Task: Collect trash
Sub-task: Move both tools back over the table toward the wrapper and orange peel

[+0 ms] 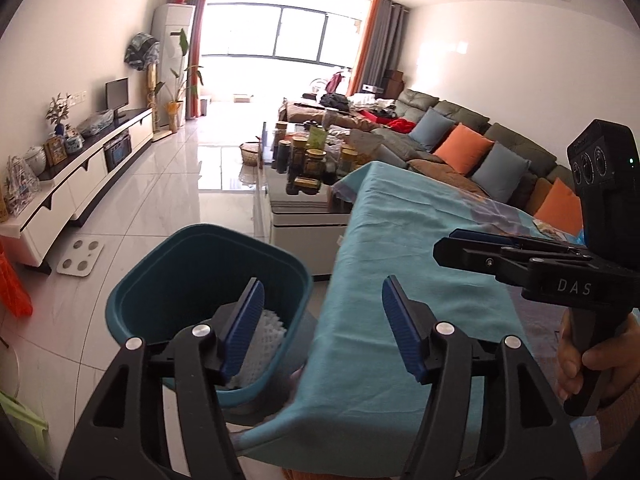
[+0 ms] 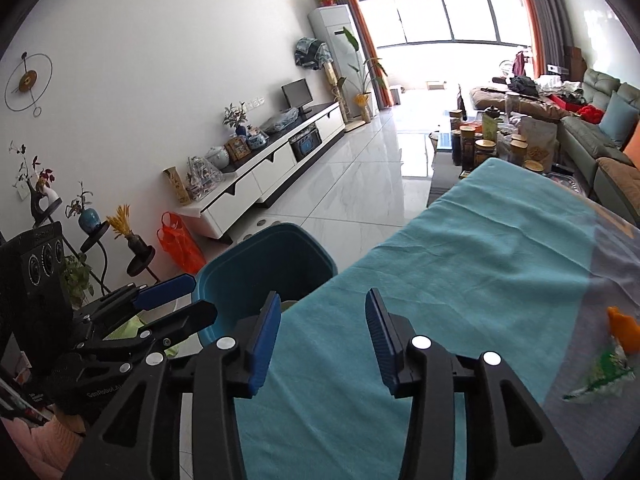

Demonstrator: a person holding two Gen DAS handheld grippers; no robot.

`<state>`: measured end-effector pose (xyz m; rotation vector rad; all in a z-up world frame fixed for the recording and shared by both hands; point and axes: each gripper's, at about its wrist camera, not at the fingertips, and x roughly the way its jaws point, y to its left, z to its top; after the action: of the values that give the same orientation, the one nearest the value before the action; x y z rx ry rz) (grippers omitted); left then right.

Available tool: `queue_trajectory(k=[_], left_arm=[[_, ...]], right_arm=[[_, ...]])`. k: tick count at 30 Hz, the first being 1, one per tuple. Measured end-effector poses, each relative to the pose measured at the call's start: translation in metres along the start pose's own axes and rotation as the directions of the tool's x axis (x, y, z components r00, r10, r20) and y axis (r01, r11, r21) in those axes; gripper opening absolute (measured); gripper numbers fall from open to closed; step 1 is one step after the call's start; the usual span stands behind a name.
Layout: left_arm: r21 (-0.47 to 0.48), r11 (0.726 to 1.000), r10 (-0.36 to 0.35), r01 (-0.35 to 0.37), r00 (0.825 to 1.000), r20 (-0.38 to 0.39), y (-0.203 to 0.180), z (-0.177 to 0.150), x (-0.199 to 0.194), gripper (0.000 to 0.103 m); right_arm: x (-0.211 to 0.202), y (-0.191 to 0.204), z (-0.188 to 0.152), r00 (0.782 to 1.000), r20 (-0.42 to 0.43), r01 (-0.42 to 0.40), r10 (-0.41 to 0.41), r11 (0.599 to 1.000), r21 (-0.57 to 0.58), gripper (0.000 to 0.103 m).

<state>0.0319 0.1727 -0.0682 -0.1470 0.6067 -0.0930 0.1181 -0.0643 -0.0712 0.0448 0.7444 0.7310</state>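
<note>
The white netted piece [image 1: 266,344] in the teal bin [image 1: 168,264] is half hidden behind the left gripper [image 1: 323,330]'s blue pad, and the bin's near rim is covered too; in the right wrist view its contents are hidden. The wrapper [image 2: 604,372] on the cloth is blurred; the hand [image 1: 592,364] is cut off by the edge.

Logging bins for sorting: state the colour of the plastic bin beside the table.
Dark teal plastic bin, clearest in the left wrist view.

**Count of things in view**

Two grippers are seen: the left gripper [image 1: 322,328] and the right gripper [image 2: 322,338]. One teal bin [image 1: 160,280] is counted at lower left, one white foam net [image 1: 266,344] inside it, and one wrapper [image 2: 608,364] at lower right.
</note>
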Motion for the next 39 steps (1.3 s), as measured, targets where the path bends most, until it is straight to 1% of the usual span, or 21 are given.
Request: queue_trajectory(k=[3,8,13,16,19,22,26,34,37,39], left_arm=[[0.037,0.998,-0.057,0.057,0.998,-0.011,-0.028,0.001,0.009,0.061],[0.093,0.987,-0.125,0.129,0.991,-0.045,-0.073,0.001,0.028,0.061],[0.149,0.971,-0.177,0.187,0.981,-0.078,-0.117,0.000,0.045,0.061],[0.181,0.960,-0.197,0.213,0.975,-0.103,-0.136,-0.001,0.056,0.061],[0.207,0.950,-0.211,0.234,0.969,-0.126,-0.155,-0.002,0.064,0.061],[0.223,0.942,-0.224,0.252,0.964,-0.144,-0.172,-0.001,0.073,0.061],[0.247,0.933,-0.225,0.260,0.961,-0.161,-0.192,0.000,0.080,0.061],[0.265,0.926,-0.227,0.270,0.957,-0.183,-0.208,0.002,0.086,0.061],[0.274,0.921,-0.231,0.278,0.954,-0.191,-0.214,0.003,0.092,0.061],[0.278,0.918,-0.233,0.282,0.953,-0.196,-0.219,0.005,0.097,0.061]], right_arm=[[-0.025,-0.018,-0.007,0.999,0.035,0.031,-0.032,0.999,0.036,0.043],[-0.061,-0.046,-0.022,0.990,0.076,0.109,-0.115,0.991,0.083,0.044],[-0.096,-0.074,-0.041,0.971,0.103,0.201,-0.217,0.969,0.141,0.046],[-0.113,-0.093,-0.053,0.959,0.107,0.240,-0.262,0.953,0.183,0.046],[-0.126,-0.113,-0.063,0.948,0.106,0.272,-0.301,0.936,0.222,0.046],[-0.137,-0.124,-0.071,0.936,0.114,0.298,-0.333,0.922,0.248,0.046],[-0.150,-0.139,-0.081,0.929,0.123,0.304,-0.348,0.910,0.282,0.046],[-0.162,-0.156,-0.090,0.921,0.131,0.311,-0.366,0.896,0.317,0.046],[-0.167,-0.162,-0.093,0.914,0.127,0.326,-0.385,0.884,0.334,0.046],[-0.171,-0.169,-0.099,0.905,0.119,0.348,-0.409,0.871,0.347,0.046]])
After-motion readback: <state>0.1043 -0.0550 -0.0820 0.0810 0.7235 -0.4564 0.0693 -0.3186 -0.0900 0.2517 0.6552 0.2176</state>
